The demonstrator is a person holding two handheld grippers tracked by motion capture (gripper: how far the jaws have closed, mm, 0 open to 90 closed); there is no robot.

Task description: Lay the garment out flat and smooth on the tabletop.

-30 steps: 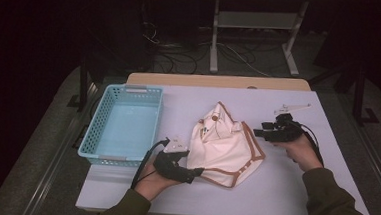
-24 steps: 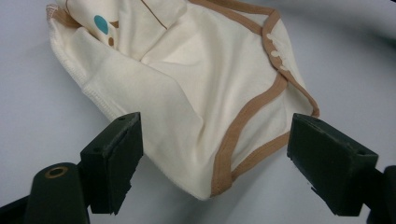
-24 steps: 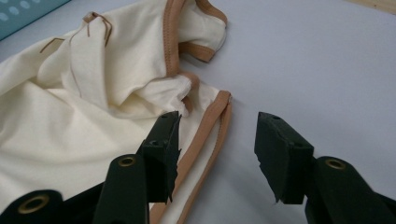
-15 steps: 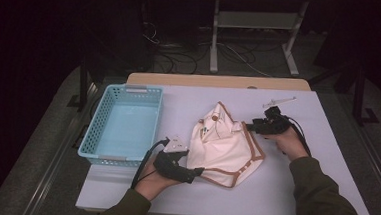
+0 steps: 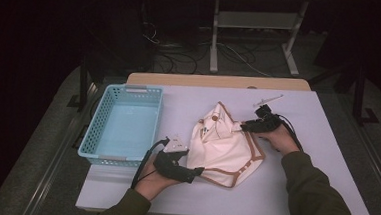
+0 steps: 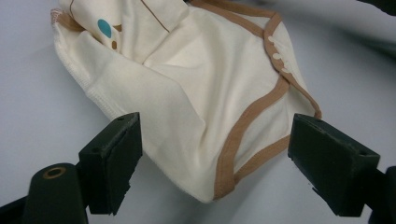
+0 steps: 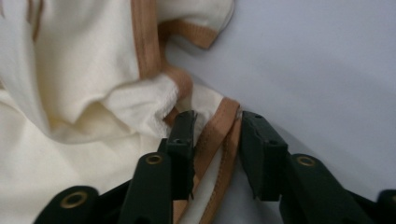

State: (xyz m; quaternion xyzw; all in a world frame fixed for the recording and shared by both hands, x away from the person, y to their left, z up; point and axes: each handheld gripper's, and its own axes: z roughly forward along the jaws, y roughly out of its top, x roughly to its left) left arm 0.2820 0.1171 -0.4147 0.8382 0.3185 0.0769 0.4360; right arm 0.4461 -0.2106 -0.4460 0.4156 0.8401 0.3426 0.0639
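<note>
- Two grippers work one cream garment (image 5: 226, 145) lying crumpled mid-table (image 5: 326, 146), just right of the blue basket (image 5: 122, 128).
- Table: wide bare surface lies right of and in front of the garment, so there is room to spread or fold it; the near edge sits close behind the left forearm.
- Basket: open and holding nothing, its right wall near the left gripper (image 5: 197, 173), so a sweep leftward would soon meet it.
- Garment: brown-trimmed, with its lower hem pointing at the left gripper and its upper right corner under the right gripper (image 5: 245, 126).
- Right gripper: since a second ago it has come in from the right to the garment's edge, and its jaws have just been closing with the brown trim (image 7: 219, 140) between them. They look nearly pinched on it, though a sliver of gap may remain. That suggests a hold on this corner is about set.
- Left gripper: unmoved, jaws spread wide with the hem (image 6: 224, 172) between them, clasping nothing.
</note>
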